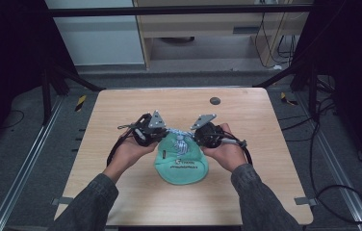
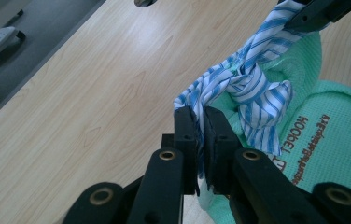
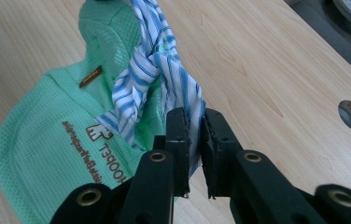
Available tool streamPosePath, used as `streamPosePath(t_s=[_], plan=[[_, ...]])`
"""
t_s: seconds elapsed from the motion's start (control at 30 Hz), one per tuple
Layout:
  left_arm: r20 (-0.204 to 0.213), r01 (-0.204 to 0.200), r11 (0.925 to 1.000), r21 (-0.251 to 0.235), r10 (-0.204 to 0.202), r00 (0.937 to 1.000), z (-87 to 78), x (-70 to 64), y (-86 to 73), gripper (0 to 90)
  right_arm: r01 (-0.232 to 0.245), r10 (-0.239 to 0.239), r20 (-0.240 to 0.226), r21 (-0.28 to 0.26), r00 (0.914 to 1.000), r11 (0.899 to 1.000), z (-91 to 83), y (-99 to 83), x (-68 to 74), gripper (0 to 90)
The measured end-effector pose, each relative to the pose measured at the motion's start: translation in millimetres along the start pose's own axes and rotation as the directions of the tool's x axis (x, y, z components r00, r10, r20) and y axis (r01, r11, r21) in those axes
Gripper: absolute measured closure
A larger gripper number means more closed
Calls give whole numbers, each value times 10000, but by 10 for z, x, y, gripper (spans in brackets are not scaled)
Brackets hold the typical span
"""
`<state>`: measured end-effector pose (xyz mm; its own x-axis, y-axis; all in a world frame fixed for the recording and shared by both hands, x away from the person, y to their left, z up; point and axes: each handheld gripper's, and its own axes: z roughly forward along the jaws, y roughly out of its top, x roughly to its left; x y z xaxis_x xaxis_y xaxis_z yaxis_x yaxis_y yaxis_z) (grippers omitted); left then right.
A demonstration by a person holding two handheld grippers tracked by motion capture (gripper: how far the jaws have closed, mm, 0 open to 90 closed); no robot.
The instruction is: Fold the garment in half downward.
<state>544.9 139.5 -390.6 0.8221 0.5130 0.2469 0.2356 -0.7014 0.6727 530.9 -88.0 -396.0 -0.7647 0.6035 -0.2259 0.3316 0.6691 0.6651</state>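
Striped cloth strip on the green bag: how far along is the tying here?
Done: the striped strip already crosses in a knot over the gathered neck of the green bag, which lies on the table. In hand: the left gripper and the right gripper each clamp one end, apart from each other. Left: probably pulling the knot tight, perhaps a second knot, then letting go.

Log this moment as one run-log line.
left gripper: shut on striped cloth strip | right gripper: shut on other end | knot: over green bag | table
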Motion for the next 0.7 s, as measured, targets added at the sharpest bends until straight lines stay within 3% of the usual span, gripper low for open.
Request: streamPosePath(t_s=[0.27,0.7], plan=[[231,196,9997,113,-198,9995,39,-111,-119,848,28,-26,-170,122,9999,9999,46,-80,61,812],[441,416,9991,118,-421,9981,3,-166,-146,848,229,-224,-179,246,9996,9994,20,-64,55,801]])
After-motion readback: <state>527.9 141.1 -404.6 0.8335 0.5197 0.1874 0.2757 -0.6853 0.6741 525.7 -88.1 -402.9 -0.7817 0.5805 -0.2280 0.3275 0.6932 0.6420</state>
